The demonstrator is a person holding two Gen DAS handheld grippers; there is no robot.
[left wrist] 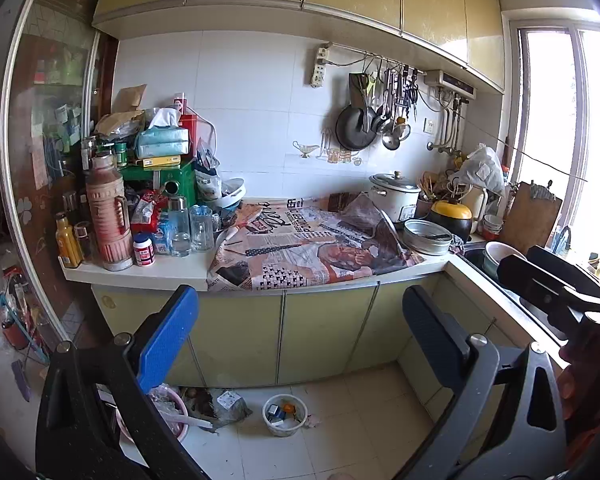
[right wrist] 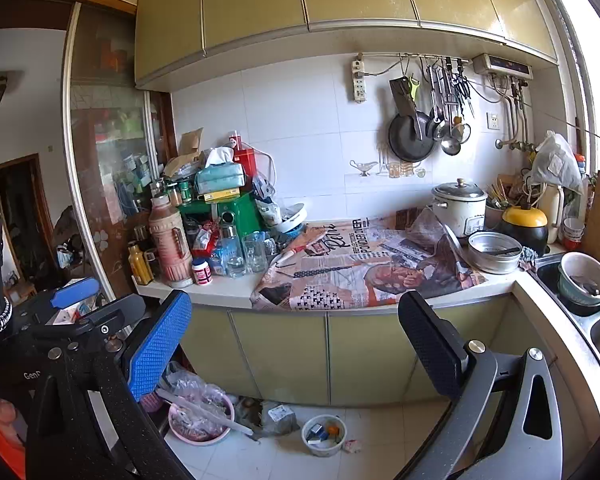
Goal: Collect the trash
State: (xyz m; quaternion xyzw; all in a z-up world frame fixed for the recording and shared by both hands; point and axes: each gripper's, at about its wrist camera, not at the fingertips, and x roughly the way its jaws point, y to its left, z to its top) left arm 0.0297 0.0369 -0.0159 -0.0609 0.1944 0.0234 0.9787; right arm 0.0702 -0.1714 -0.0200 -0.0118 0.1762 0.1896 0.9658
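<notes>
Both grippers, left gripper (left wrist: 300,336) and right gripper (right wrist: 296,344), hang spread and empty before the counter, held back probably to survey. The trash, a white bowl of scraps (right wrist: 324,434) and crumpled bag (right wrist: 274,416), lies on the floor below.

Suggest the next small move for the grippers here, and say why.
Probably lower the right gripper toward the floor trash. Both grippers, left gripper included, are open and empty, pointing at the cabinet doors, while a small crumpled scrap lies on the tiles beside the white bowl, with a pink basin of plastic wrappers nearby. Nothing is held yet.
</notes>
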